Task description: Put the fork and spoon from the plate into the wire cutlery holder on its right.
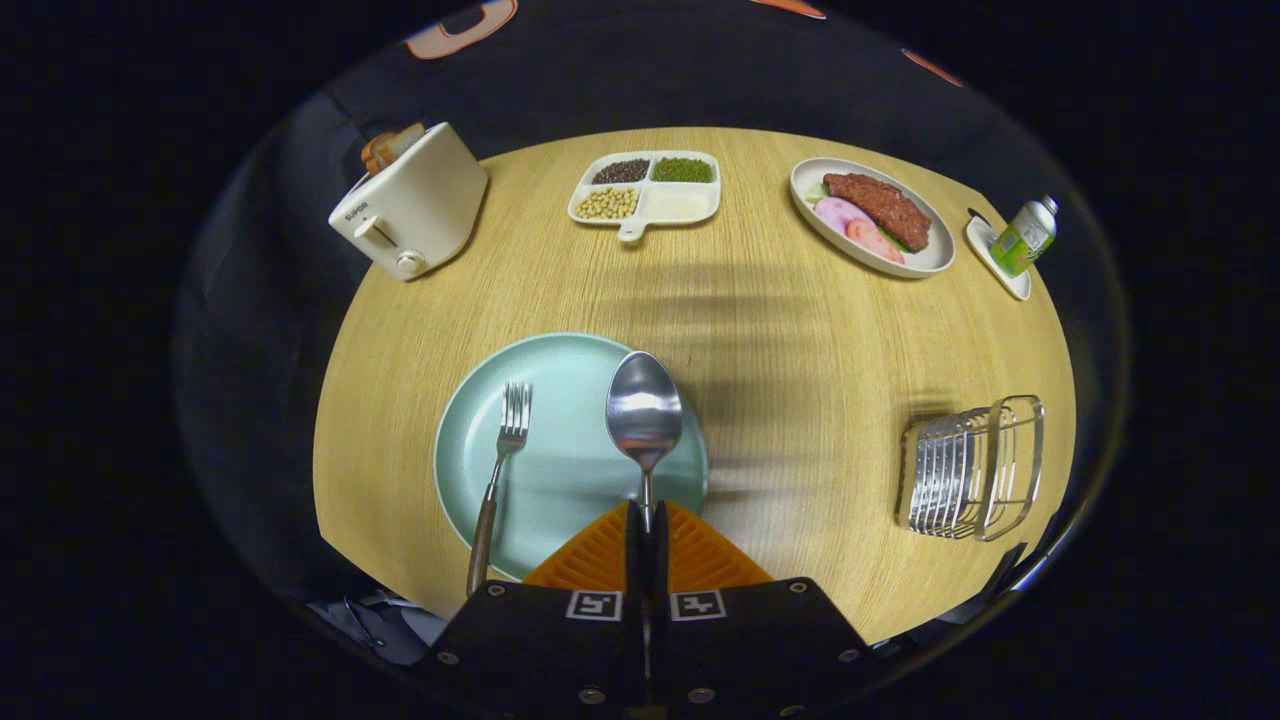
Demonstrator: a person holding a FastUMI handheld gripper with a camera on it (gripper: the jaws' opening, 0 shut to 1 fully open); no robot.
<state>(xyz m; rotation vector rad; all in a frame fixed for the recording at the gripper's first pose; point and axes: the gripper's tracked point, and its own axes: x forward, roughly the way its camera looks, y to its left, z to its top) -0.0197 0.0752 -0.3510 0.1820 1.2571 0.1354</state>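
Note:
My gripper (646,520) is shut on the spoon (644,412): its orange fingers (590,553) press together on the handle, and the steel bowl sticks out ahead of them over the pale green plate (560,480). The spoon looks lifted off the plate. A fork (500,470) with a wooden handle lies on the plate's left half, tines pointing away from me. The wire cutlery holder (972,468) stands on the wooden table to the right of the plate, well apart from the fingers.
Across the round wooden table (800,330) stand a white toaster (410,205) with bread, a divided dish of beans (645,187), an oval plate of food (872,215) and a small green bottle (1024,236) on a little tray. The table's edge is close behind the holder.

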